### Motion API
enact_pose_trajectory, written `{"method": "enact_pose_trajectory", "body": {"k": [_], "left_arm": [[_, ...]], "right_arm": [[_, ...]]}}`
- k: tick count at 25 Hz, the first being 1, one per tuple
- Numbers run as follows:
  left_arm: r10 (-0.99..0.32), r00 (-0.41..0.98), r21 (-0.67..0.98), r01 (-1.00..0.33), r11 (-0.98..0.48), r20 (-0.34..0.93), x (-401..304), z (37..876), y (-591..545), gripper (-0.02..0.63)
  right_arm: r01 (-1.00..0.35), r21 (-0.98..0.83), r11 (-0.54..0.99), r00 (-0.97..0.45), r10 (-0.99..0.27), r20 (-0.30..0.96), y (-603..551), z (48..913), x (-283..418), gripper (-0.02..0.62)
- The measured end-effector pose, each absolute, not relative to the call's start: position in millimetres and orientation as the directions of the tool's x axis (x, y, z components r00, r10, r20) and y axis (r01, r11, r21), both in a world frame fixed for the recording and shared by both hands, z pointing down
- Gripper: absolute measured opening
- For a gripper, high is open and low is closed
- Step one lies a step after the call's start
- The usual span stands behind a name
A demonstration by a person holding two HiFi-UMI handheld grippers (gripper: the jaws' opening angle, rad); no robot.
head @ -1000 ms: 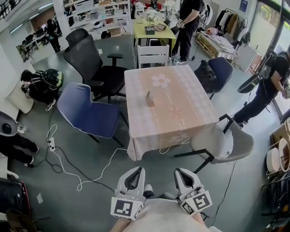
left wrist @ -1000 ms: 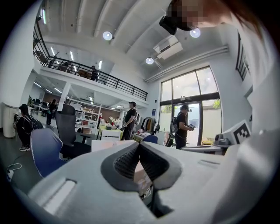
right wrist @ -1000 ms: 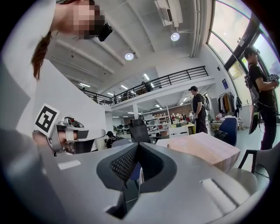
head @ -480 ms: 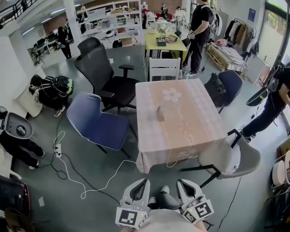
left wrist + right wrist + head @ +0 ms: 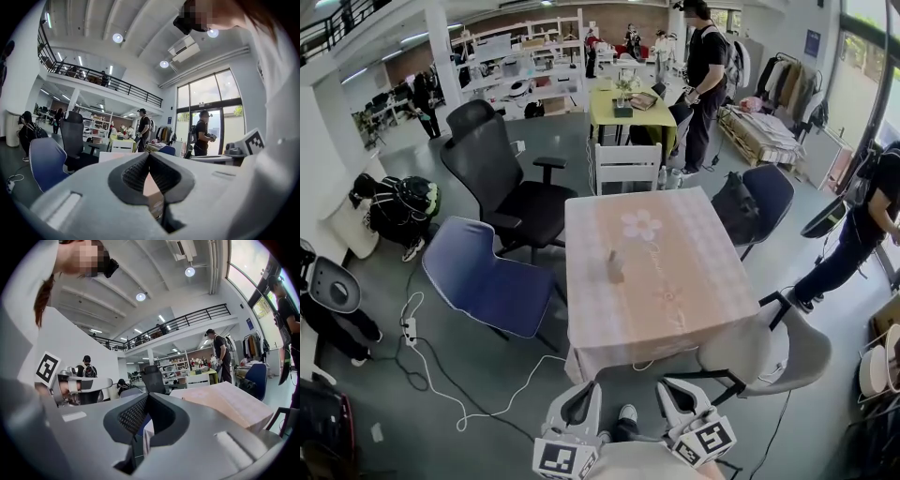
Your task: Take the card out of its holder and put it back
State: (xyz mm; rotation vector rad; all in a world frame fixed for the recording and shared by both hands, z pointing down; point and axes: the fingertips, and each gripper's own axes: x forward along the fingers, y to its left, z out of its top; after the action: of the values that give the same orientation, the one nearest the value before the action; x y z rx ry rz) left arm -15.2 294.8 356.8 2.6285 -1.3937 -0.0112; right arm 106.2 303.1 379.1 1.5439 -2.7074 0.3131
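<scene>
A small grey card holder (image 5: 615, 269) with a card upright in it stands near the middle of the pink checked table (image 5: 675, 281). Both grippers hang low at the bottom of the head view, well short of the table's near edge. My left gripper (image 5: 586, 390) has its jaws together with nothing between them, and the left gripper view (image 5: 149, 154) shows the same. My right gripper (image 5: 667, 388) is also shut and empty, its tips meeting in the right gripper view (image 5: 147, 394). The table (image 5: 225, 401) lies ahead to its right.
A blue chair (image 5: 483, 281) and a black office chair (image 5: 502, 178) stand left of the table. A white chair (image 5: 626, 167) is at its far side, a grey chair (image 5: 769, 352) at its near right corner. A white cable (image 5: 441, 366) runs over the floor. People stand behind (image 5: 705, 75) and at the right (image 5: 862, 225).
The head view has shifted, and the table sits lower in it. Both grippers stay low and shut, holding nothing.
</scene>
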Motion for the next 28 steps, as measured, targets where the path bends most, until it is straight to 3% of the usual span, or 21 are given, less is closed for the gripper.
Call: {"method": "enact_pose_trajectory", "body": {"k": [17, 28], "left_arm": [[-0.897, 0.435, 0.142, -0.896, -0.422, 0.078, -14, 357, 245, 0.0], [-0.874, 0.476, 0.166, -0.874, -0.457, 0.097, -20, 365, 209, 0.0]], "right_arm": [[-0.836, -0.166, 0.523, -0.543, -0.833, 0.111, 249, 383, 142, -0.002], [-0.863, -0.179, 0.473, -0.498, -0.857, 0.132, 219, 387, 138, -0.002]]}}
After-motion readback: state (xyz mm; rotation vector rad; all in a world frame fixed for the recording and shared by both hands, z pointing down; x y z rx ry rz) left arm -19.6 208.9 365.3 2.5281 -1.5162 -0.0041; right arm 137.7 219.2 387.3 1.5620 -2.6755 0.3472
